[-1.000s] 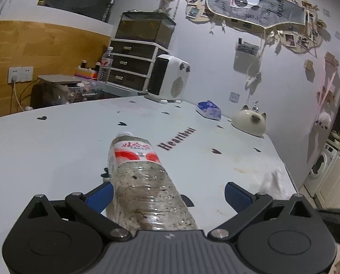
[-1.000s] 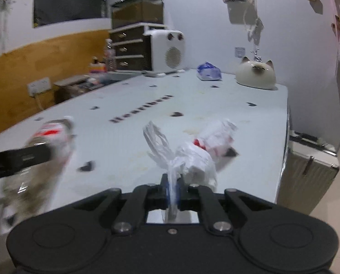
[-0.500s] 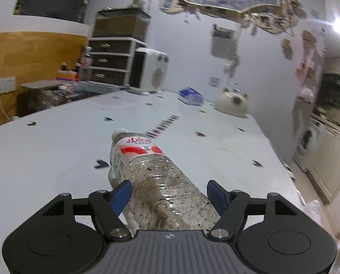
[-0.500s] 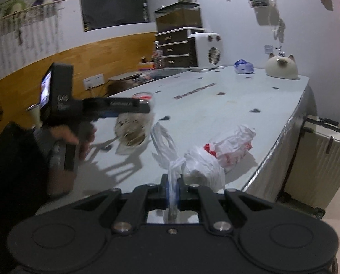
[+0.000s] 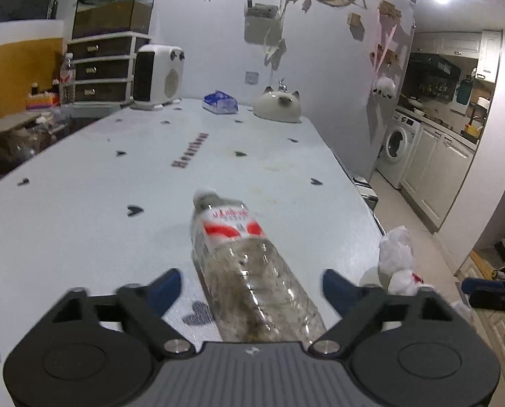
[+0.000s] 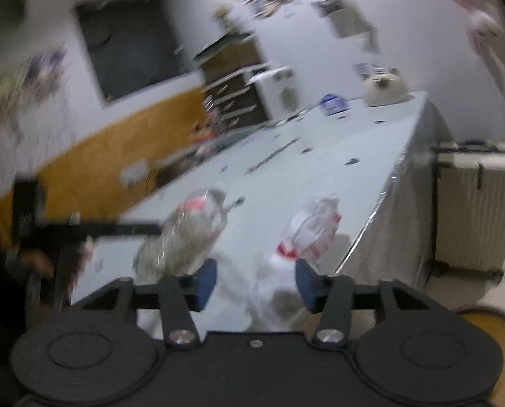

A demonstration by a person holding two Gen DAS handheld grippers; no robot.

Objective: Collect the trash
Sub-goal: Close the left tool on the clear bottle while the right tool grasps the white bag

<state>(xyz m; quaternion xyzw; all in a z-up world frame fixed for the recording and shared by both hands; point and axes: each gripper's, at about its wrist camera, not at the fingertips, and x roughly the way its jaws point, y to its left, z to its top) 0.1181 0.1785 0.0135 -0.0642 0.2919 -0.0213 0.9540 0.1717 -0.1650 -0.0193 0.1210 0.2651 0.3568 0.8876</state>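
While your left claw opens, pads clear of the bottle between them, your right claw opens, freeing the bag by the bench edge.

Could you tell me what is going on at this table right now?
A person with a gripper in each hand is collecting trash from the white table. The left gripper has a dirty plastic bottle between its blue fingers; its jaws are opening and the pads stand clear of it. The right gripper is opening over a white plastic bag at the table's edge, no longer pinching it.
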